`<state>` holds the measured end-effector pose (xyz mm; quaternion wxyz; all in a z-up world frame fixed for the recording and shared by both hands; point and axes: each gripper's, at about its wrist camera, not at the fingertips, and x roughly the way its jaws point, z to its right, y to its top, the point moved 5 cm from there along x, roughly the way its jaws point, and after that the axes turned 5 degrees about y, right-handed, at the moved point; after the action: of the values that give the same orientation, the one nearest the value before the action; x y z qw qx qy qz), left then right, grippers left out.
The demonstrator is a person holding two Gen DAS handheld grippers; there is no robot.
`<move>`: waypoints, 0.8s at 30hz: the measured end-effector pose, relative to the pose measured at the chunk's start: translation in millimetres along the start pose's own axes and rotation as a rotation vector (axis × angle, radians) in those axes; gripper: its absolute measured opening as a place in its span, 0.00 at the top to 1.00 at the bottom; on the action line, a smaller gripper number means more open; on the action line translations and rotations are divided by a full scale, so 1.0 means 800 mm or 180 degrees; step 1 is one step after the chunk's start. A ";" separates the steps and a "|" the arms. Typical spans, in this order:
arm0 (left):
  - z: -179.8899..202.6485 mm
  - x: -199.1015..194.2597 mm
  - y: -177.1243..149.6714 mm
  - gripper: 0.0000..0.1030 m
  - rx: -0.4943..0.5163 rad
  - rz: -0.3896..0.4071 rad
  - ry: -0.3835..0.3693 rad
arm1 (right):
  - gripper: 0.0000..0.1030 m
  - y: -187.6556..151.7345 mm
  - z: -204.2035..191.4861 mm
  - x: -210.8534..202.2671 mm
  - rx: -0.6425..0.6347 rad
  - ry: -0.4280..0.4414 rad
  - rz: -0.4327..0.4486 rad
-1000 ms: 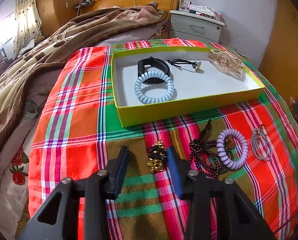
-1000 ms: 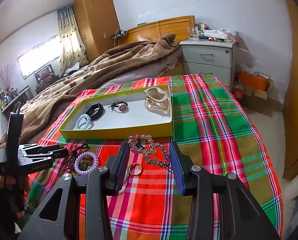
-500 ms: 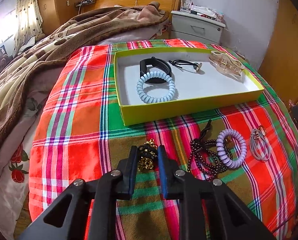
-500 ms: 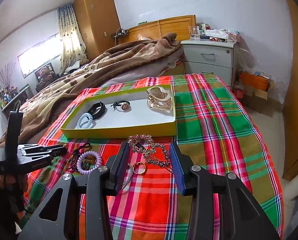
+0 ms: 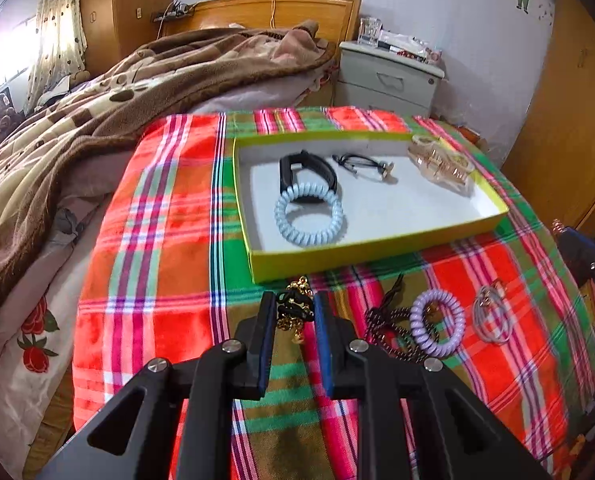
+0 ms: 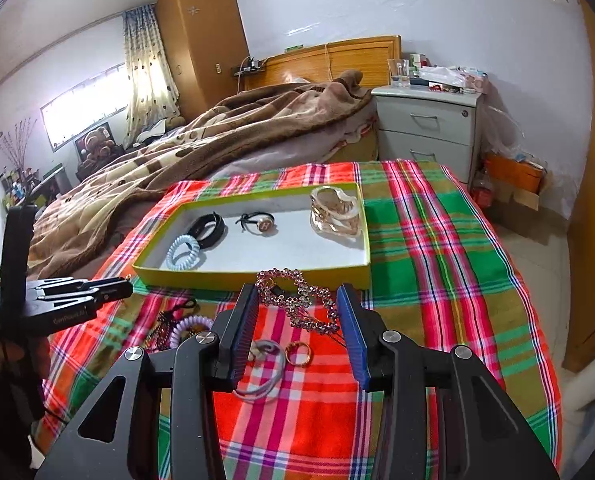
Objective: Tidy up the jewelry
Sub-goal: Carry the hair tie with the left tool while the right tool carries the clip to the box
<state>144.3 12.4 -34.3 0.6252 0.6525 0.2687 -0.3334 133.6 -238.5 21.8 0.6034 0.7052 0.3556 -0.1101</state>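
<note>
On my left, over the red, green and pink plaid blanket (image 5: 153, 240), my left tongs (image 5: 295, 308) are clamped on a small black-and-gold chain ornament (image 5: 293, 306), their blue-edged pads pressing it from both sides just in front of the near wall of the shallow yellow-green cardboard tray with the white floor (image 5: 361, 248).

Inside that tray, from left to right, lie a pale blue spiral hair tie (image 5: 308, 216), which overlaps a black band (image 5: 307, 172) behind it, then a thin black elastic with a round charm (image 5: 367, 164), and at the far right corner a translucent gold-toned hair claw (image 5: 441, 164).

On the blanket to the right of my left tongs are a string of dark beads (image 5: 389, 324), a lilac spiral hair tie (image 5: 437, 322) lying partly on those beads, and a pale looped cord with a small gold ring (image 5: 491, 314) a little apart (its detail is too fine for me to make out from there).

Farther right, my right tongs (image 6: 297, 320) stand wide apart, gripping nothing. Between and just beyond their pads lies a sparkly pink rhinestone hair clip (image 6: 301, 300), close to the tray's front wall, with the pale cord and a gold ring (image 6: 297, 354) nearer the camera.
</note>
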 end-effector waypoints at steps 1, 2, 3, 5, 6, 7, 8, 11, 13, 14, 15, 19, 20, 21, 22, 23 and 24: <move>0.000 -0.003 0.004 0.81 -0.0003 0.0020 -0.0021 | 0.59 0.002 -0.001 0.001 -0.0009 0.0002 -0.0002; 0.001 -0.005 0.009 0.81 -0.0009 0.0034 -0.0047 | 0.59 0.004 -0.002 0.002 -0.0015 -0.0003 -0.0004; 0.001 -0.007 0.014 0.81 -0.0019 0.0049 -0.0074 | 0.59 0.007 -0.003 0.003 -0.0019 -0.0004 0.0000; 0.002 -0.010 0.024 0.81 -0.0019 0.0085 -0.0132 | 0.59 0.012 -0.004 0.007 -0.0033 0.0000 -0.0001; 0.003 -0.011 0.030 0.81 -0.0013 0.0103 -0.0143 | 0.59 0.015 -0.005 0.008 -0.0040 -0.0002 0.0001; 0.005 -0.011 0.036 0.81 -0.0006 0.0119 -0.0147 | 0.59 0.018 -0.006 0.011 -0.0052 -0.0005 -0.0005; 0.006 -0.011 0.042 0.81 0.0002 0.0140 -0.0158 | 0.59 0.020 -0.007 0.014 -0.0060 -0.0011 -0.0018; 0.013 -0.010 0.060 0.81 0.0010 0.0179 -0.0229 | 0.59 0.029 -0.008 0.027 -0.0077 -0.0016 -0.0061; 0.017 -0.007 0.071 0.81 0.0023 0.0192 -0.0267 | 0.59 0.035 -0.007 0.035 -0.0067 -0.0016 -0.0076; 0.020 -0.004 0.077 0.81 0.0031 0.0192 -0.0286 | 0.59 0.038 -0.007 0.040 -0.0064 -0.0010 -0.0080; 0.022 -0.002 0.084 0.81 0.0031 0.0192 -0.0309 | 0.59 0.041 -0.006 0.044 -0.0055 -0.0011 -0.0088; 0.032 0.011 0.104 0.81 0.0050 0.0168 -0.0383 | 0.59 0.051 -0.001 0.064 -0.0042 -0.0032 -0.0125; 0.036 0.014 0.108 0.81 0.0064 0.0168 -0.0403 | 0.59 0.053 0.000 0.067 -0.0041 -0.0046 -0.0131; 0.039 0.018 0.112 0.81 0.0067 0.0161 -0.0424 | 0.59 0.054 0.002 0.072 -0.0038 -0.0061 -0.0139; 0.042 0.023 0.116 0.81 0.0062 0.0139 -0.0449 | 0.59 0.056 0.005 0.078 -0.0023 -0.0076 -0.0154; 0.046 0.029 0.120 0.81 0.0066 0.0119 -0.0480 | 0.59 0.057 0.008 0.084 0.0003 -0.0095 -0.0172; 0.049 0.034 0.122 0.81 0.0061 0.0097 -0.0494 | 0.59 0.056 0.010 0.088 0.0017 -0.0102 -0.0185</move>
<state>233.0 -36.0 7.0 0.6429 0.6347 0.2063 -0.3760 215.2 -220.5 13.6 0.6037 0.6943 0.3660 -0.1399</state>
